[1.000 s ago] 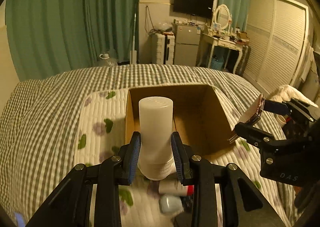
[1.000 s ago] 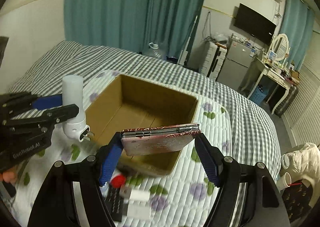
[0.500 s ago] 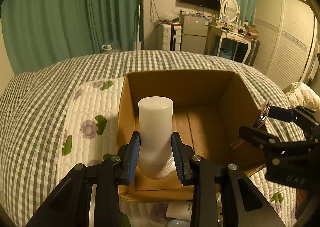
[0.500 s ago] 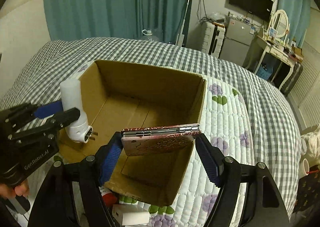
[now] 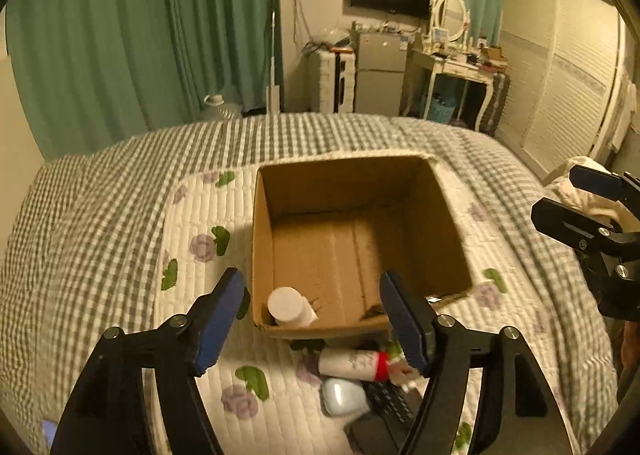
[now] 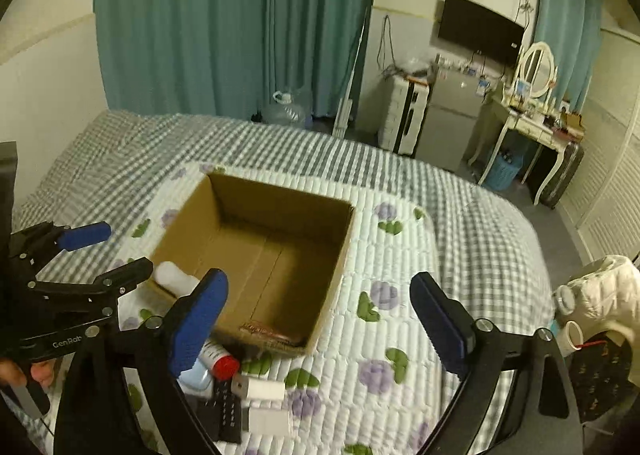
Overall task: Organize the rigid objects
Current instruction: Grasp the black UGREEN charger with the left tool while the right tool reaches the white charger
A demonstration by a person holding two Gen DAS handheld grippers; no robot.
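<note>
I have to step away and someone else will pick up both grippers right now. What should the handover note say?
Left gripper: jaws opening, nothing between them.
Right gripper: jaws opening, nothing between them.
In the cardboard box: white plug-in cylinder at the near left corner, red patterned case against the near wall.
Left to pack, on the quilt in front of the box: red-capped tube, pale blue case, black remote, two white adapters.

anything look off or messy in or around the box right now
Nothing damaged or spilled. The white plug-in light lies tipped in the cardboard box's near corner, prongs sticking out sideways, and the patterned case sits against the near wall.
</note>
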